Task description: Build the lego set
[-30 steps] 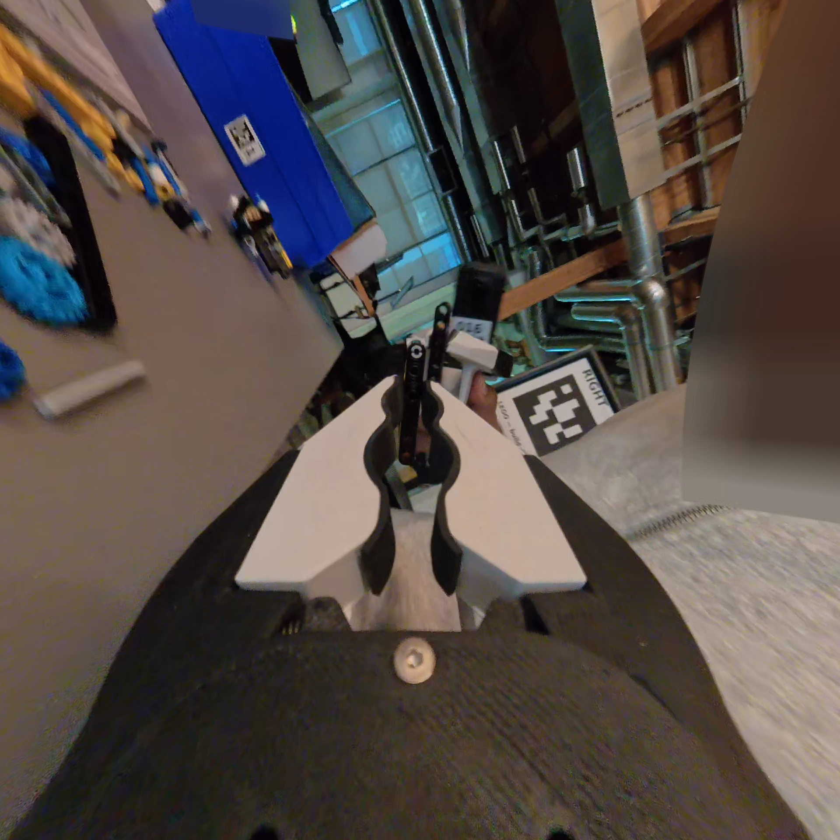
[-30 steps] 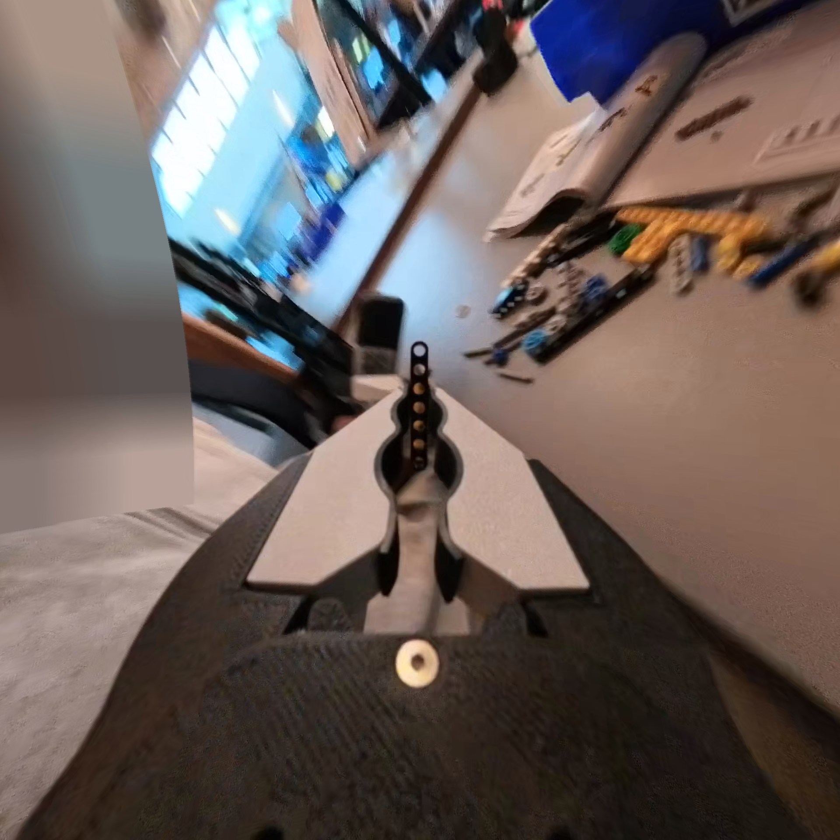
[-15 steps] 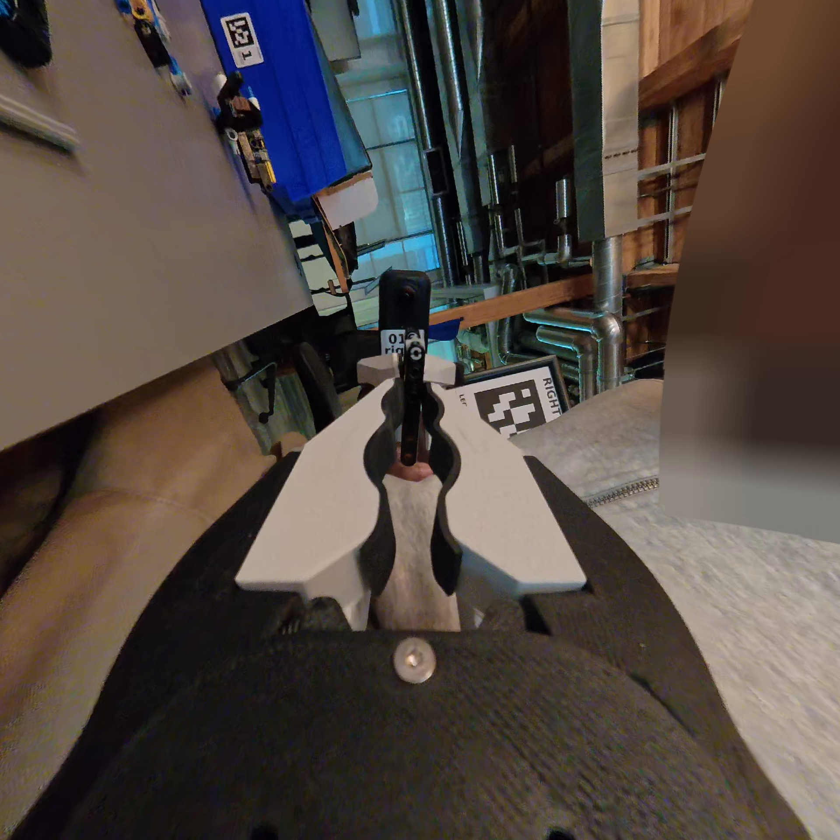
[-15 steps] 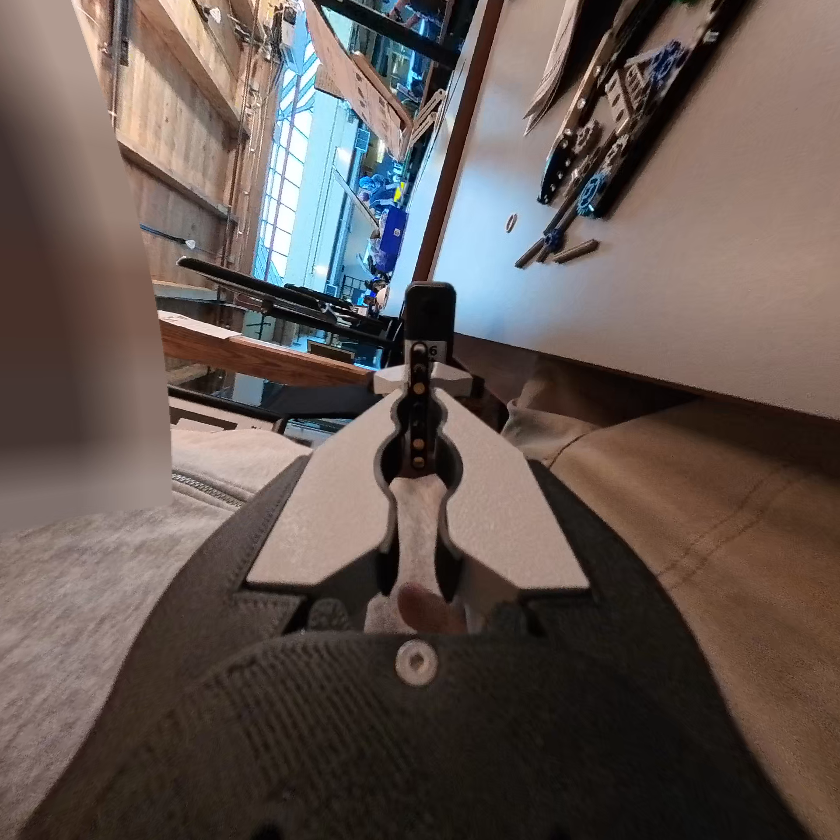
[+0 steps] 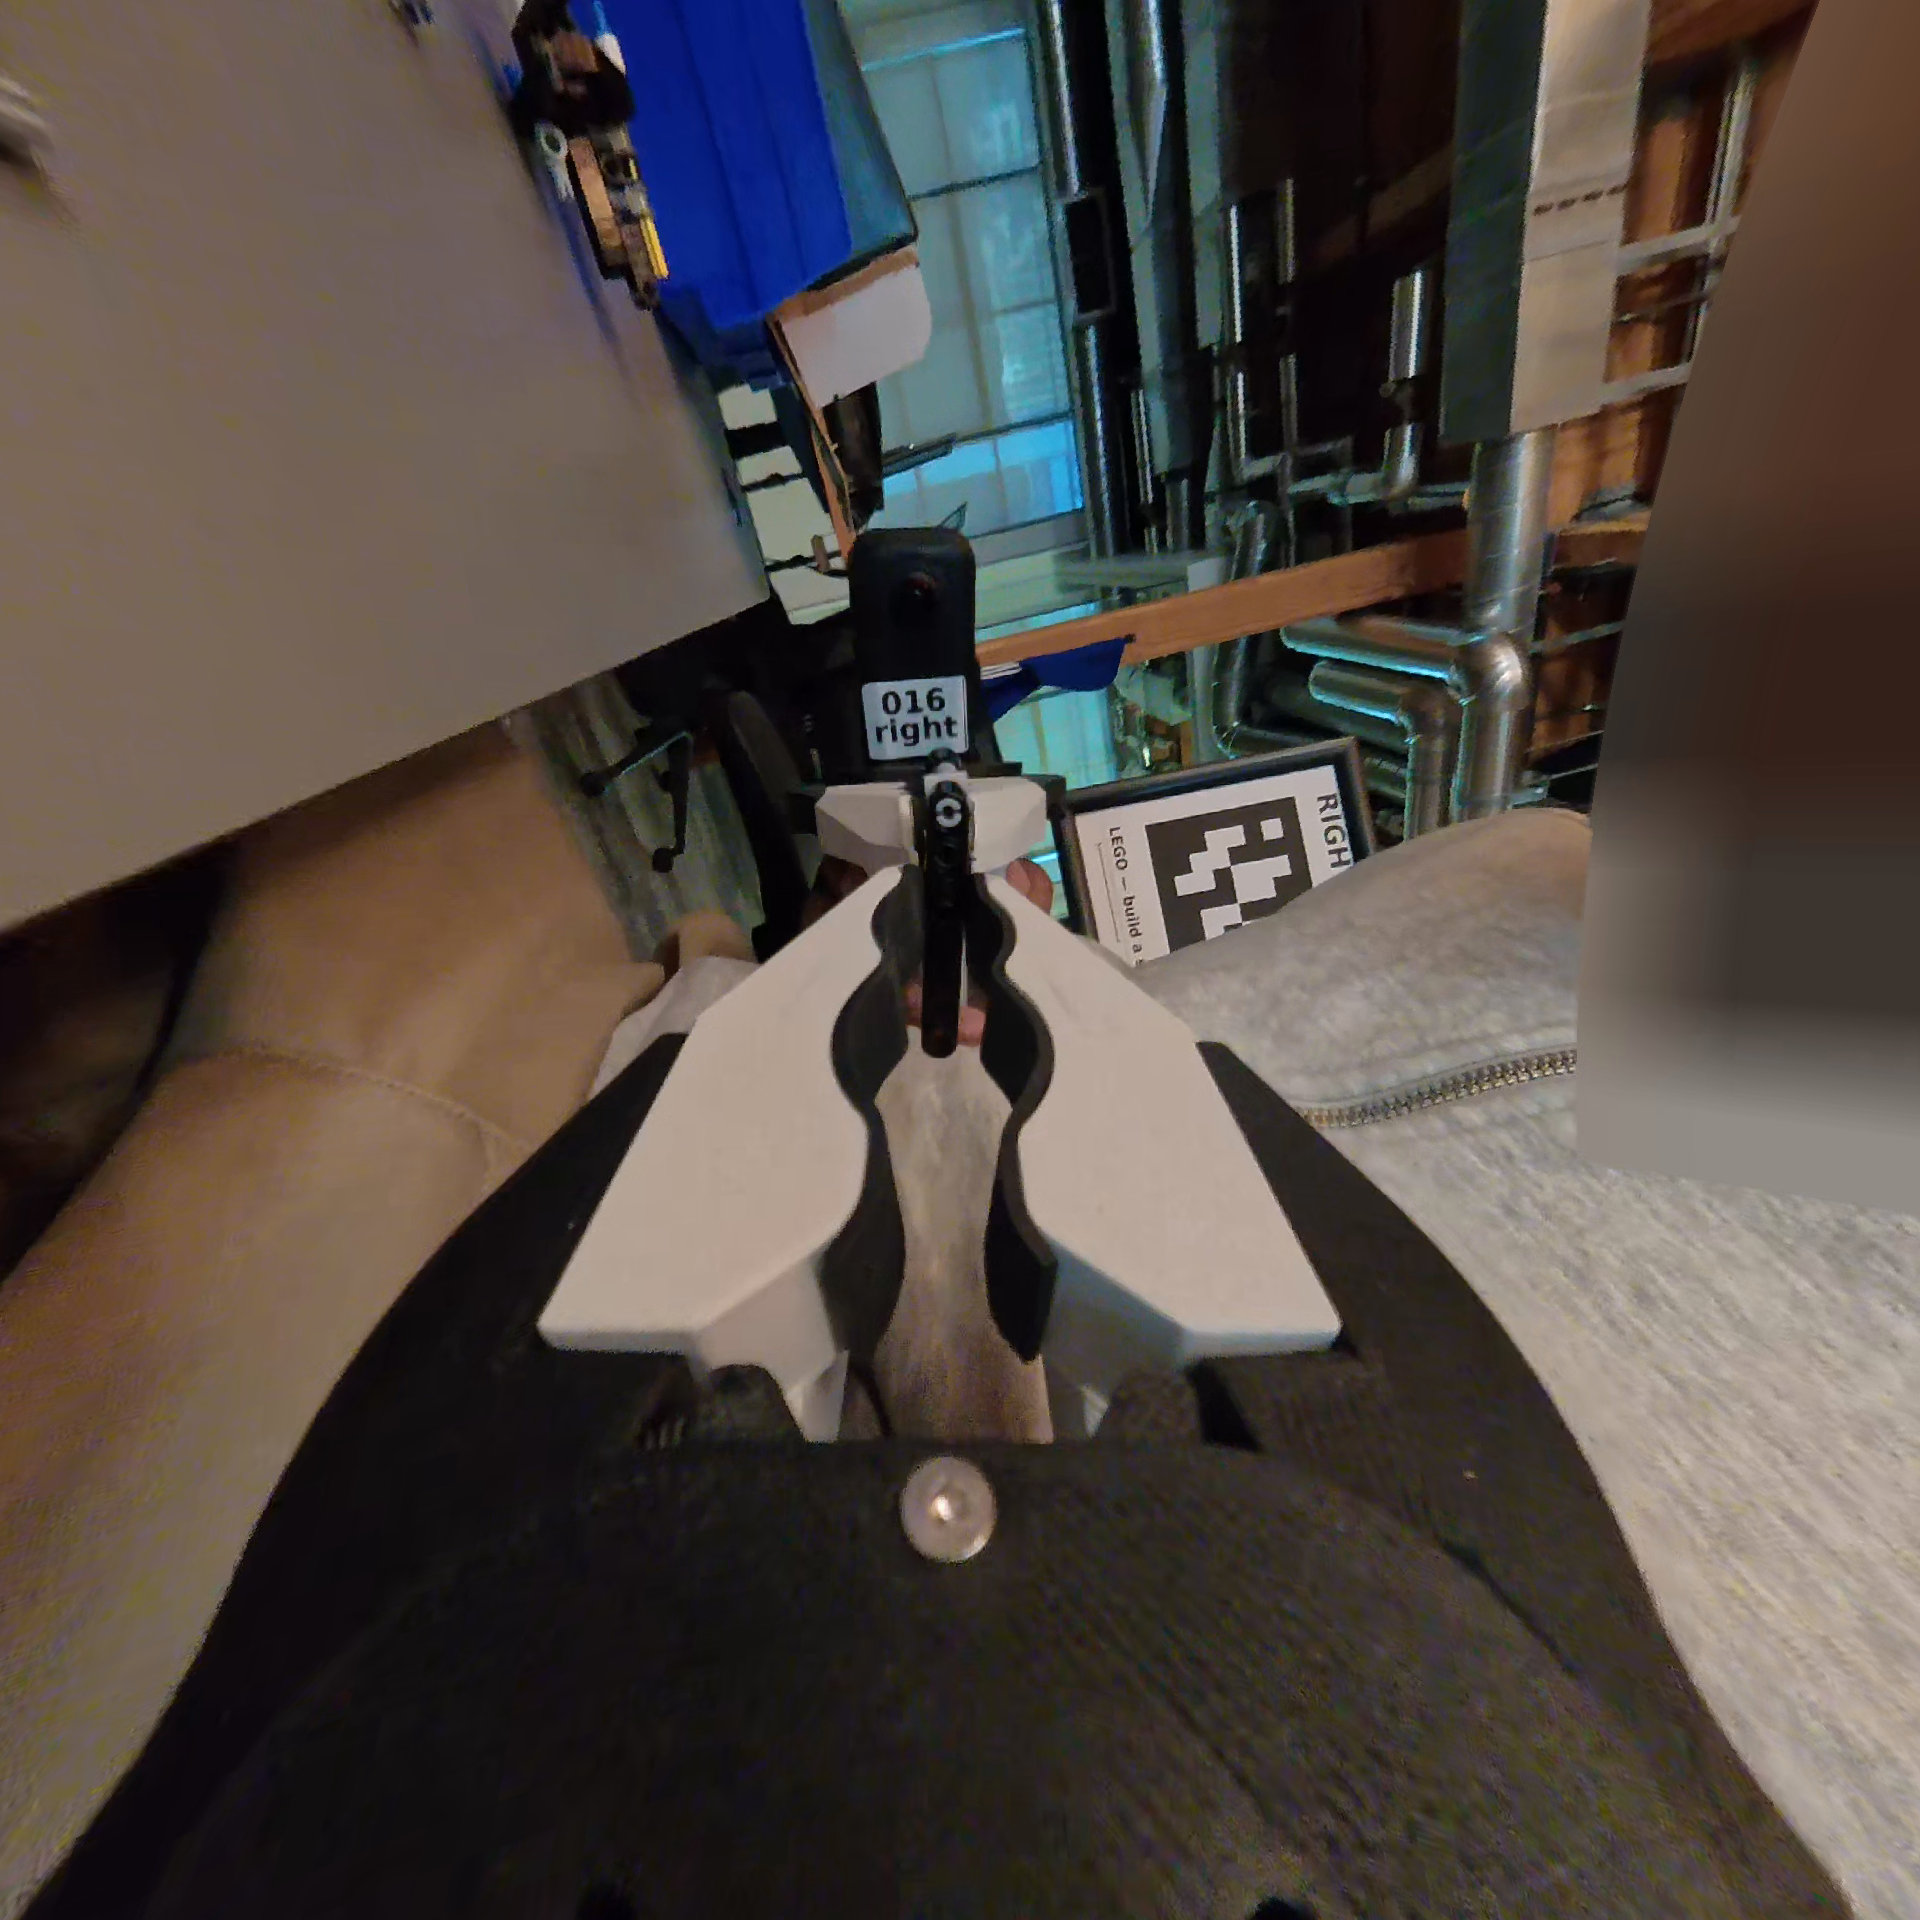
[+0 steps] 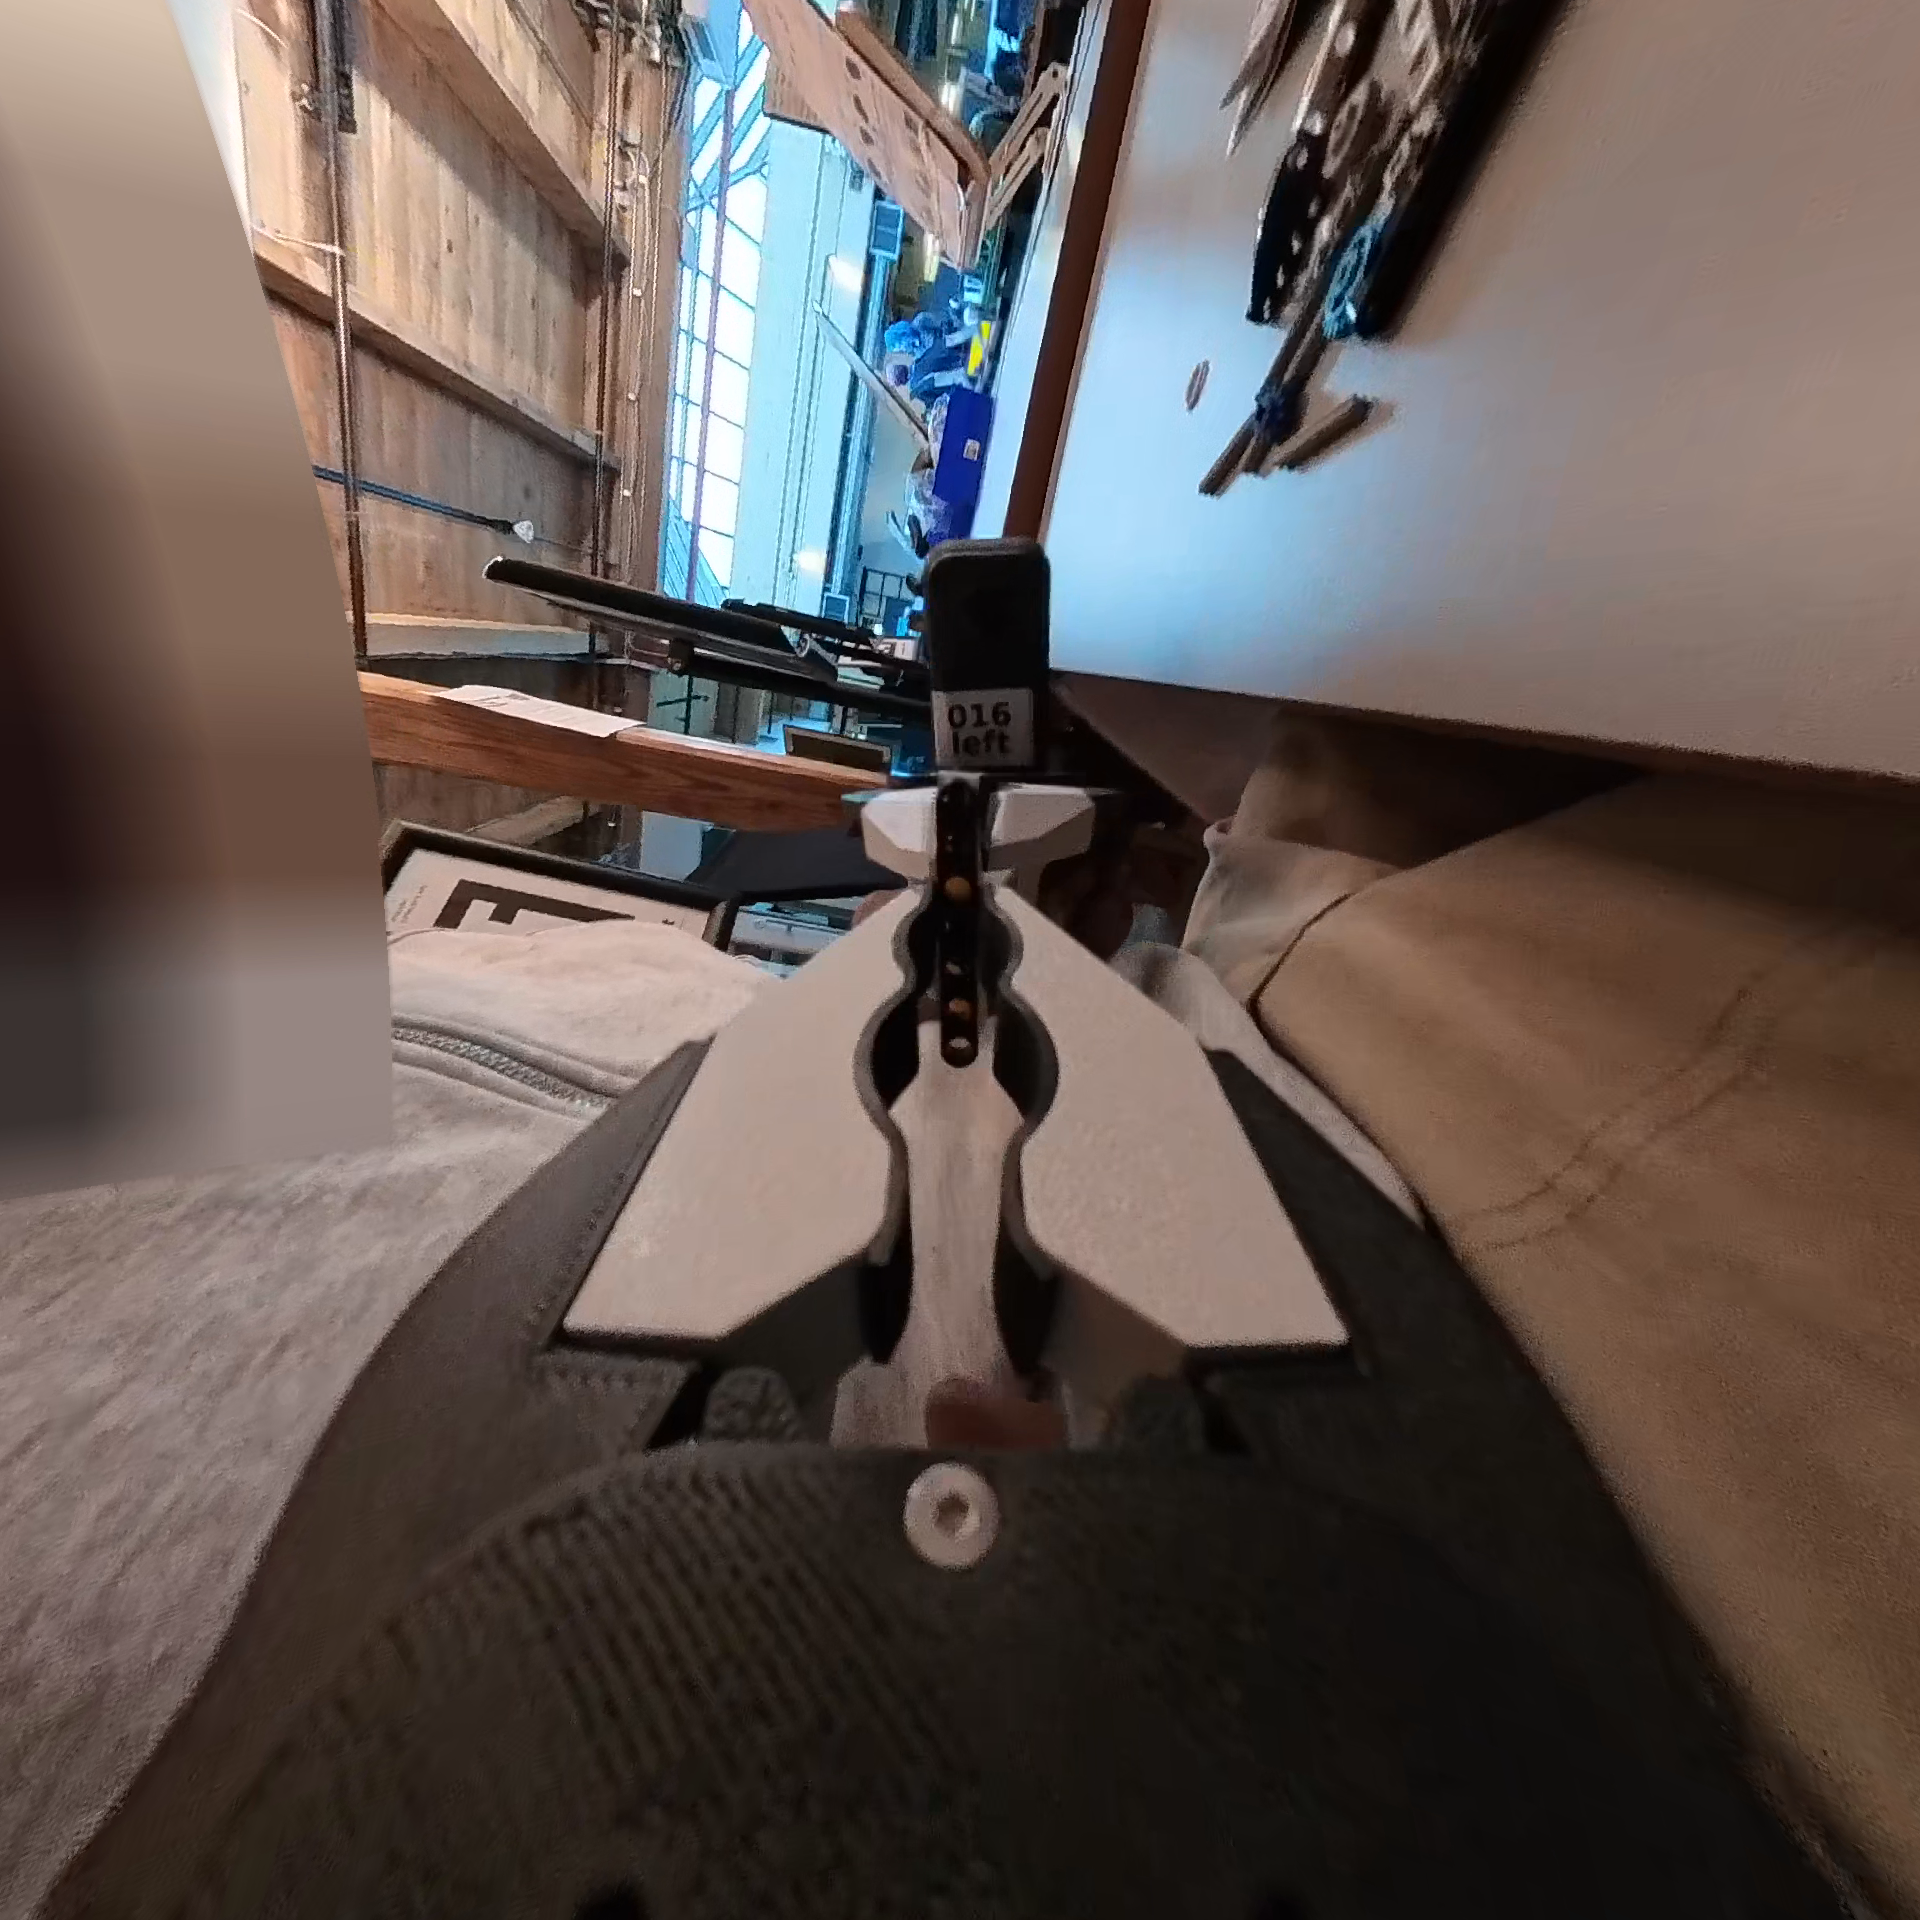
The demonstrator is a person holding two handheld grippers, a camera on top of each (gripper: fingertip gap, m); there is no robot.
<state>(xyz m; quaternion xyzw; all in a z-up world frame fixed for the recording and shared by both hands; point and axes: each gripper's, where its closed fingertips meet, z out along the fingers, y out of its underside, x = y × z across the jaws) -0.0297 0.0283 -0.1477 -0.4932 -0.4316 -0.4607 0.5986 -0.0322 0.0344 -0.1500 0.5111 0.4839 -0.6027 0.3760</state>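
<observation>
My left gripper (image 5: pixel 940 899) is shut on a thin black lego beam (image 5: pixel 943 977) that stands up between its fingers. My right gripper (image 6: pixel 956 909) is shut on a black lego beam (image 6: pixel 958 997) with holes and tan pins. The two grippers point at each other, tip to tip. The right gripper (image 5: pixel 925 826) shows just beyond the left one's beam, and the left gripper (image 6: pixel 977 826) just beyond the right one's beam. The two beams overlap at the tips. I cannot tell whether they are joined.
Both grippers are below the edge of the grey table (image 5: pixel 312 416), over a person's tan trousers (image 6: pixel 1610 1039) and grey sweatshirt (image 5: pixel 1558 1351). Loose lego parts (image 6: pixel 1351 208) lie on the table (image 6: pixel 1558 571). A blue bin (image 5: pixel 727 156) and a framed marker card (image 5: pixel 1226 862) are behind.
Both grippers have come down from over the table to below its edge, above the lap. They have closed in on each other until the two beams meet.
</observation>
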